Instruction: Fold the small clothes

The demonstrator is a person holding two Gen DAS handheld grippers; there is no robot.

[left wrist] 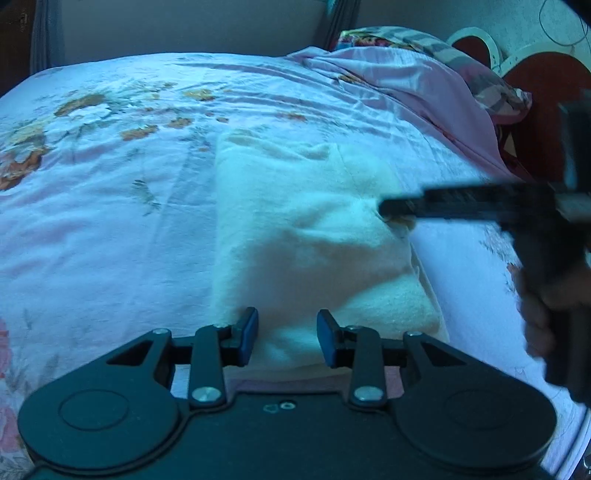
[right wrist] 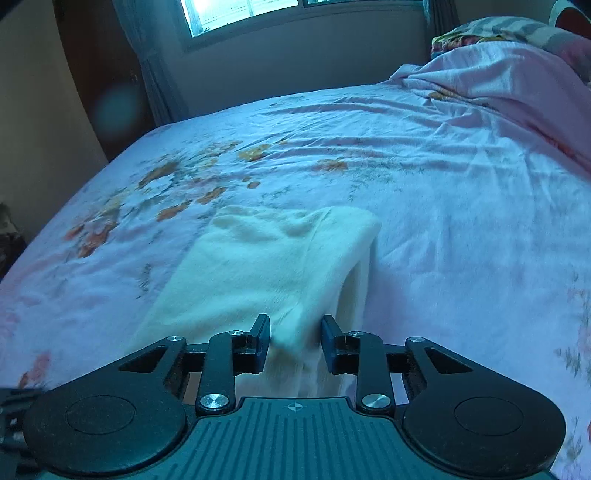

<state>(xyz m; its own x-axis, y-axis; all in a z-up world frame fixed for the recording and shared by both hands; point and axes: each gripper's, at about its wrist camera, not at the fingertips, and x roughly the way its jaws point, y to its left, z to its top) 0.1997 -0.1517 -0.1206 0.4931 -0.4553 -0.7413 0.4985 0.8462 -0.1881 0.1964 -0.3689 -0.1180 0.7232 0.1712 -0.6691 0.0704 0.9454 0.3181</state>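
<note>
A small cream fleece garment [left wrist: 314, 236] lies folded on the floral bedsheet [left wrist: 110, 206]. My left gripper [left wrist: 287, 338] is open just above the garment's near edge, with cloth between the jaws but not pinched. My right gripper [right wrist: 295, 341] is open, with a raised fold of the same garment [right wrist: 266, 266] passing loosely between its jaws. In the left wrist view its fingertips [left wrist: 388, 206] press on the garment's right side and look blurred.
A pink blanket [right wrist: 498, 85] and a patterned pillow [left wrist: 461, 62] are piled at the head of the bed on the right. A red and white headboard [left wrist: 535, 92] stands behind them. A window [right wrist: 243, 11] and curtains are beyond the bed's far edge.
</note>
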